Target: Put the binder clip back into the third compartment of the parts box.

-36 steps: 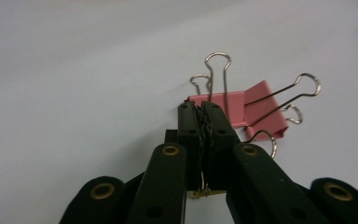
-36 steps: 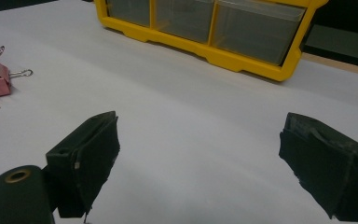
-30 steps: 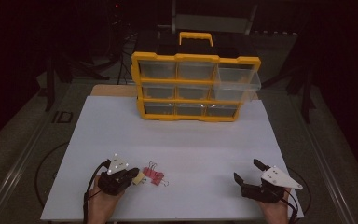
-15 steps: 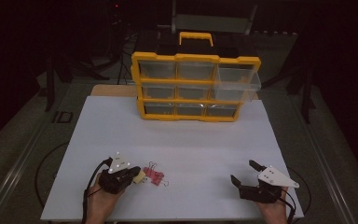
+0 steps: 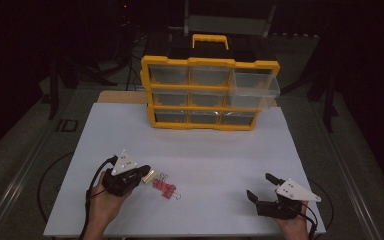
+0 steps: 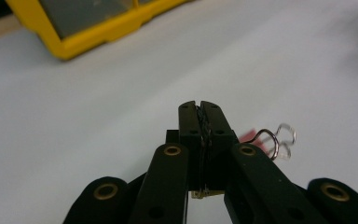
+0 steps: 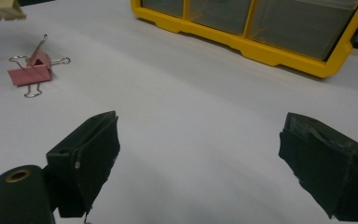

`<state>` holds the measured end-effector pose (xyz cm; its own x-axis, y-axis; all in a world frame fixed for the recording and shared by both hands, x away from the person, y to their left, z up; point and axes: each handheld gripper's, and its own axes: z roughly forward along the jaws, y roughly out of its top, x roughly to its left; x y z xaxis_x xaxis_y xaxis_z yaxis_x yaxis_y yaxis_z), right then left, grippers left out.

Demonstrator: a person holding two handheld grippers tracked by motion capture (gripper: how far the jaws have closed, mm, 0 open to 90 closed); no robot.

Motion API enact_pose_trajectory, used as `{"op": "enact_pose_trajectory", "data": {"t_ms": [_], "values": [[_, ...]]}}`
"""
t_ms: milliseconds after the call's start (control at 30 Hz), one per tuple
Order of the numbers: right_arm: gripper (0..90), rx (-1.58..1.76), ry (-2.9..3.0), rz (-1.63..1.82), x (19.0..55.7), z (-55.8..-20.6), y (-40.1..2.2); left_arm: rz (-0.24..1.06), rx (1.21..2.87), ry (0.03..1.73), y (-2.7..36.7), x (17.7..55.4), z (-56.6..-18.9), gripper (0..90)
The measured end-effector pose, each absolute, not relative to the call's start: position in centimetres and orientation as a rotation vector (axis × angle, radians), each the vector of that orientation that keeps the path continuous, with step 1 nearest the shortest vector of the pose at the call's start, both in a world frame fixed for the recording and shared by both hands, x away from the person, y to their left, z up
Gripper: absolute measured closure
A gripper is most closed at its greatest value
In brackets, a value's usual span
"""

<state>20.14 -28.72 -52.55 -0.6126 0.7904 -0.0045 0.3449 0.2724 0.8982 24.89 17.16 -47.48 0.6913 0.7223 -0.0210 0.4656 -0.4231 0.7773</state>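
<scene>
Pale yellow plastic or painted metal, we cannot tell which, makes up the small binder clip [image 5: 150, 175] that sits at the very tip of the left claw [image 6: 200, 122], whose two black jaws stand pressed together with a thin dark wire pinched in the seam; we judge that wire to be the clip's handle, so the clip hangs from the claw with its body just below the tips and its long axis roughly across the jaws. Just beyond that tip and a little to its right, the pink clips [image 5: 165, 188] lie on the white tabletop [image 5: 220, 150], their long side slanting away from the claw and their wire loops sticking out. The right claw [image 7: 200, 158] rests low with its jaws wide apart and nothing between them, well apart from both clips, so the left hand is plainly the nearer one. The yellow drawer cabinet [image 5: 210, 62] stands far ahead of the left claw and off to its right, and its one pulled-out drawer [image 5: 255, 92] is at the top right corner, on the right claw's side. We can read no brand, label or writing on the cabinet, the clips or the claws
</scene>
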Motion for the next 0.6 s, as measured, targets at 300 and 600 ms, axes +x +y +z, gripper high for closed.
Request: {"op": "enact_pose_trajectory", "data": {"t_ms": [300, 600], "values": [[11.0, 1.027, 2.09, 1.316, 20.1, -52.6, -28.7, 0.41, 2.06, 0.822, 16.0, 26.9, -44.9, 88.8], [11.0, 1.027, 2.08, 1.323, 20.0, -52.6, -28.8, 0.404, 2.039, 0.756, 14.3, 29.3, -42.6, 88.8]]}}
